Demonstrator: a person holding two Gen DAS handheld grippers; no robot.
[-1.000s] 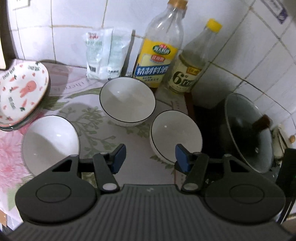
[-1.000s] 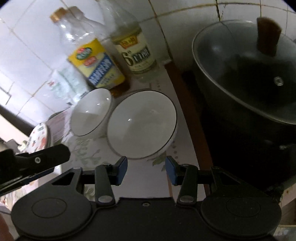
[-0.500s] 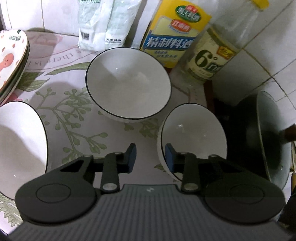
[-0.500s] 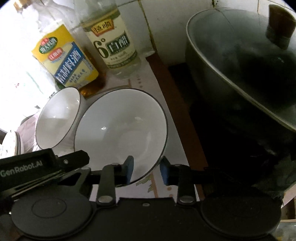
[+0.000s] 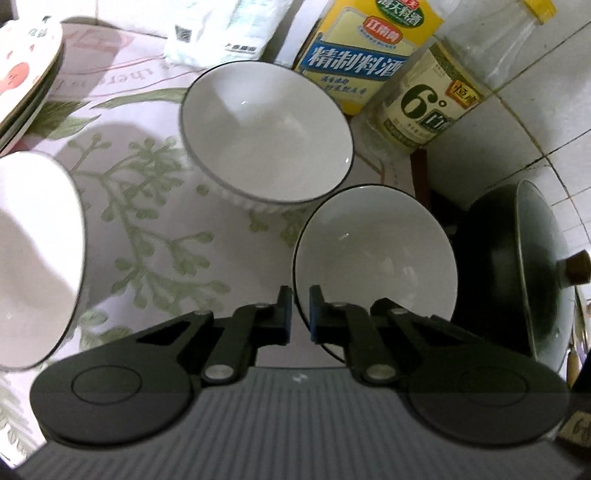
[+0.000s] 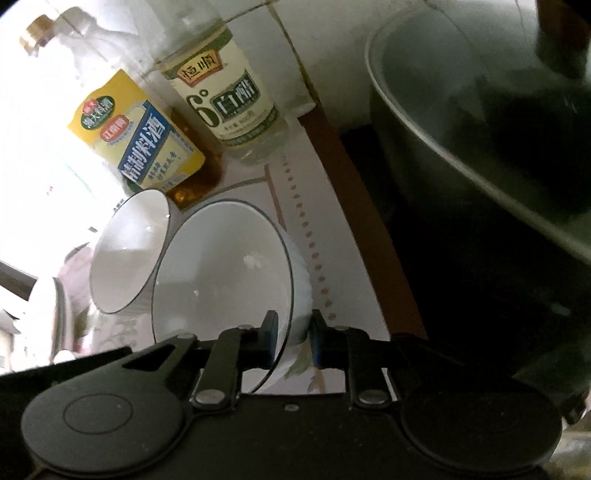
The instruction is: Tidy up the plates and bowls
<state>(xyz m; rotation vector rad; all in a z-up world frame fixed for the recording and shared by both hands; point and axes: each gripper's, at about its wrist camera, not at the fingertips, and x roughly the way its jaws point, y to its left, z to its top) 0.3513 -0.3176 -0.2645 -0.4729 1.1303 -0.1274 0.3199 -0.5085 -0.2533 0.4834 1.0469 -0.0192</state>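
Note:
Three white bowls with dark rims sit on a floral cloth. My left gripper (image 5: 301, 314) is shut on the near left rim of the bowl (image 5: 376, 258) closest to the wok, one pad inside and one outside. In the right wrist view my right gripper (image 6: 293, 336) straddles the near right wall of what looks like the same bowl (image 6: 221, 277). Its jaws are closing and the pads touch the wall. A second bowl (image 5: 266, 136) stands just behind, and a third (image 5: 33, 251) at the far left. Patterned plates (image 5: 26, 74) are stacked at the upper left.
A dark lidded wok (image 5: 535, 266) sits on the stove right of the held bowl. A yellow-labelled cooking wine bottle (image 5: 369, 55), a vinegar bottle (image 5: 428, 107) and a white packet (image 5: 221, 33) stand against the tiled wall. The cloth ends at a brown counter edge (image 6: 369, 229).
Both grippers came down toward the bowl by the wok. Their jaws went from wide apart to closed on its rim, the left on the near left side, the right on the near right.

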